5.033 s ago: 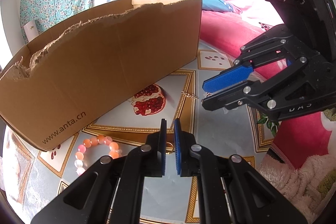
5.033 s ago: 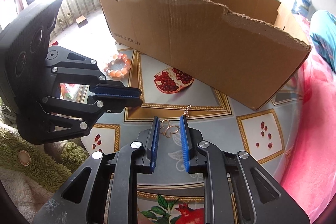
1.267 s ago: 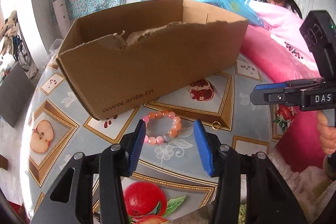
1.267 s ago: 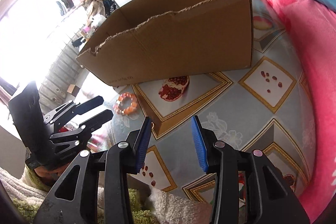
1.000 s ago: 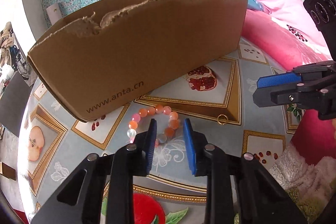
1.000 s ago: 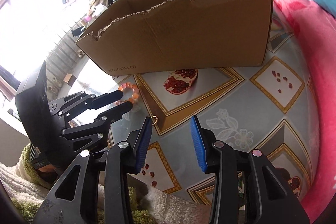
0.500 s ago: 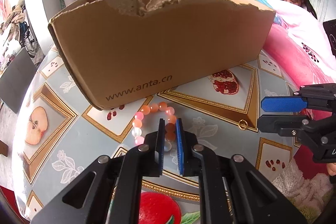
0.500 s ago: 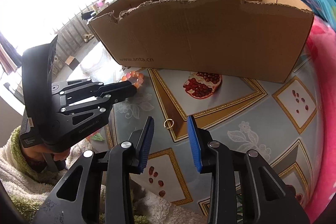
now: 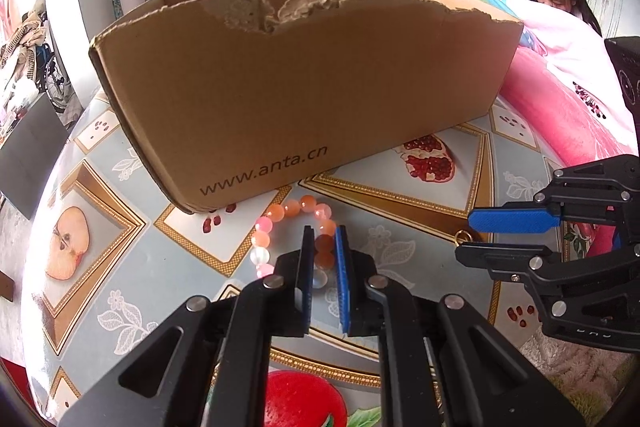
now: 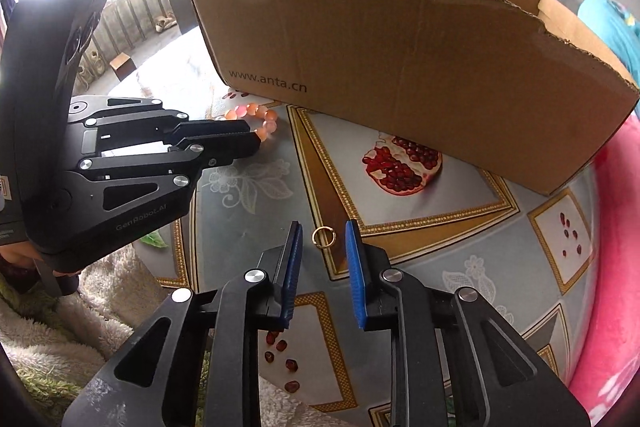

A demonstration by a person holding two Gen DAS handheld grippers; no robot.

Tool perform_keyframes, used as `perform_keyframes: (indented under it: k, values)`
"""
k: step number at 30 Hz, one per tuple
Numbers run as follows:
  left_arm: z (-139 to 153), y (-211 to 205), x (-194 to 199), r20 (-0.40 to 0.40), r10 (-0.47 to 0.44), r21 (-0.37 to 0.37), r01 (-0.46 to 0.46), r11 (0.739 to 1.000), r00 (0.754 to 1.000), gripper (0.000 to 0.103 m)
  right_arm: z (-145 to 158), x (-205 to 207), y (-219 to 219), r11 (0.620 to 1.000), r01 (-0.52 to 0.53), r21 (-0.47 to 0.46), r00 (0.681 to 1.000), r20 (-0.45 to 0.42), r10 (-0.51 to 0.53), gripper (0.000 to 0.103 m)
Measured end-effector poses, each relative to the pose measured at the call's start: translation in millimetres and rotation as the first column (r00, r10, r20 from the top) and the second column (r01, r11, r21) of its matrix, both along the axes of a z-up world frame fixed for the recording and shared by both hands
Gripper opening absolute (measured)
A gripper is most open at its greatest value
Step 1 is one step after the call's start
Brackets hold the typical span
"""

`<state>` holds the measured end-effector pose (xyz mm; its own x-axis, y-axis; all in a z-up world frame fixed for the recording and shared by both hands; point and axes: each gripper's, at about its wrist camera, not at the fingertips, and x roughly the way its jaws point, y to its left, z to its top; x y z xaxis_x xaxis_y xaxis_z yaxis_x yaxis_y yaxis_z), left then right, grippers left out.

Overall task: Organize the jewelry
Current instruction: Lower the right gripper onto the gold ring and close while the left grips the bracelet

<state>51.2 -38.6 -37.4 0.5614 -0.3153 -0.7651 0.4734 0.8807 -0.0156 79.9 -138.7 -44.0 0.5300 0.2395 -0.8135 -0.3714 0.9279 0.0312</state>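
- The cardboard box (image 9: 304, 83) stands beyond both sets of fingertips, its torn rim high; anything carried too low could catch on it.
- The left gripper (image 9: 323, 259) has its fingers clamped on the near side of the bead bracelet (image 9: 296, 223); the grip looks narrow, so the beads may roll out when lifted.
- The right gripper (image 10: 322, 247) is closing, the gold ring (image 10: 322, 237) lying flat between its tips, untouched. So thin a ring could skid away.

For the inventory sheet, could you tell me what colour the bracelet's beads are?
The bracelet has orange, pink and milky white beads, clearest in the left wrist view.
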Motion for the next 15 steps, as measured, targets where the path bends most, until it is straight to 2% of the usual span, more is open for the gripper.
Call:
perform_keyframes:
  k: [9,12,15]
  values:
    - [0.0,0.1,0.8,-0.001,0.002,-0.007,-0.002,1.000,1.000,0.010,0.5,5.9,-9.2,0.983,0.018,0.184,0.994,-0.108,0.002,0.019]
    - [0.0,0.0,0.7,-0.001,0.002,-0.007,-0.002,1.000,1.000,0.010,1.9,5.7,-8.4,0.982,0.014,0.186,0.995,-0.096,0.004,0.019]
    - [-0.2,0.1,0.7,-0.001,0.002,-0.007,-0.002,1.000,1.000,0.010,4.0,6.3,-6.9,0.989,0.012,0.151,0.997,-0.072,-0.002,0.019]
